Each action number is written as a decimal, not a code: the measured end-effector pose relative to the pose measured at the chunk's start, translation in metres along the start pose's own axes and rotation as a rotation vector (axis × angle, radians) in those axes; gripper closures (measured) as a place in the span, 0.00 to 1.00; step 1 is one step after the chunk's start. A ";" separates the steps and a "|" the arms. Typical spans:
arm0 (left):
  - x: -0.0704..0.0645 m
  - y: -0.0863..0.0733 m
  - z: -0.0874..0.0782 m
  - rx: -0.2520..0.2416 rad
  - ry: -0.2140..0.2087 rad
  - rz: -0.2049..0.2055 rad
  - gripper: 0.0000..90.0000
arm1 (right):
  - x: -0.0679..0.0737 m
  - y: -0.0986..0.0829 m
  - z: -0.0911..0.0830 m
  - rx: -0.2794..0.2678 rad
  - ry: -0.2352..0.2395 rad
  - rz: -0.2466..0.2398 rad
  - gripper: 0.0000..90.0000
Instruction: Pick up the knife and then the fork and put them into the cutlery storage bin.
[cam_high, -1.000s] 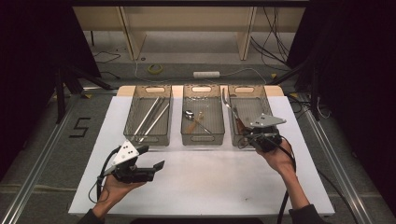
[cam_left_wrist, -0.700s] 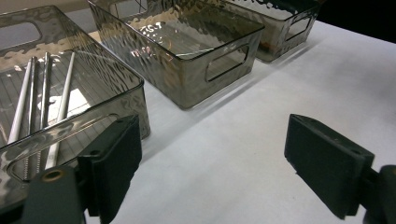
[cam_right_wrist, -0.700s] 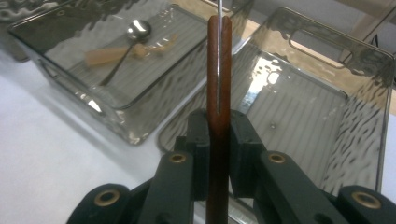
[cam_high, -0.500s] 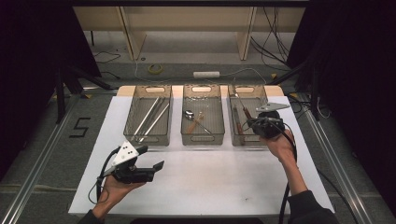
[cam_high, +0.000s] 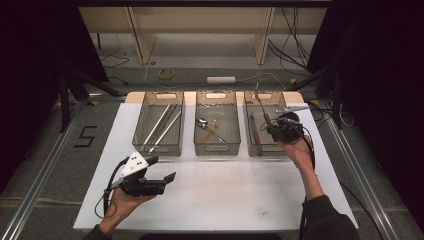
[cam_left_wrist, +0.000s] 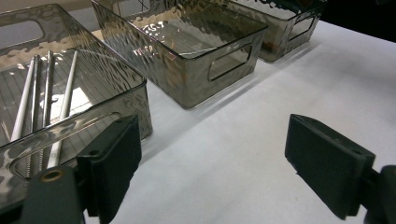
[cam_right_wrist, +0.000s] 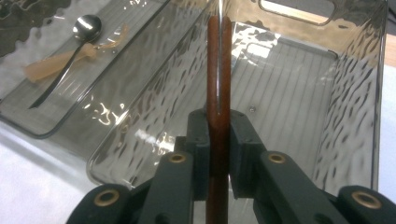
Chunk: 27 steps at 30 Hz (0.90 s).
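Two grippers at work, one loaded, over three bins.

Lowest in the high view, our left gripper (cam_high: 150, 176) rests on the white table (cam_high: 225, 195), jaws wide apart and empty. Farther up at right, our right gripper (cam_high: 280, 131) has its jaws clamped on a brown-handled utensil (cam_right_wrist: 218, 70) above the right bin (cam_high: 250, 150). We should keep the handle upright, clear the bin's walls, and lower slowly; open table lies in the lower middle.

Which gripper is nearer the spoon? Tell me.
Right. The right gripper hangs over the neighbouring right bin; the left gripper hovers over the bare mat, nearer the person than the spoon.
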<state>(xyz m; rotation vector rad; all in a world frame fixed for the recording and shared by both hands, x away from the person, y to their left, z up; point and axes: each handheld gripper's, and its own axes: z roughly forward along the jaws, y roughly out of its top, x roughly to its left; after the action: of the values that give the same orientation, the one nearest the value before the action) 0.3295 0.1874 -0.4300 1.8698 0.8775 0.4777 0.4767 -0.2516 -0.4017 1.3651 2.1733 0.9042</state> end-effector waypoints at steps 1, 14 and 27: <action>0.000 0.000 0.000 0.000 0.000 -0.001 0.20 | -0.001 0.001 0.001 0.006 0.000 0.011 0.90; -0.001 -0.001 0.000 0.004 0.003 0.005 0.20 | -0.003 0.000 0.020 0.084 -0.014 0.111 0.90; -0.001 0.000 0.000 0.005 0.002 0.004 0.20 | -0.003 0.000 0.021 0.082 0.038 0.175 0.76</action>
<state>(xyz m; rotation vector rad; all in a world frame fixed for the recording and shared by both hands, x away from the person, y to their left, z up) 0.3287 0.1867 -0.4305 1.8762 0.8768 0.4807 0.4912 -0.2482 -0.4165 1.6105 2.1660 0.9193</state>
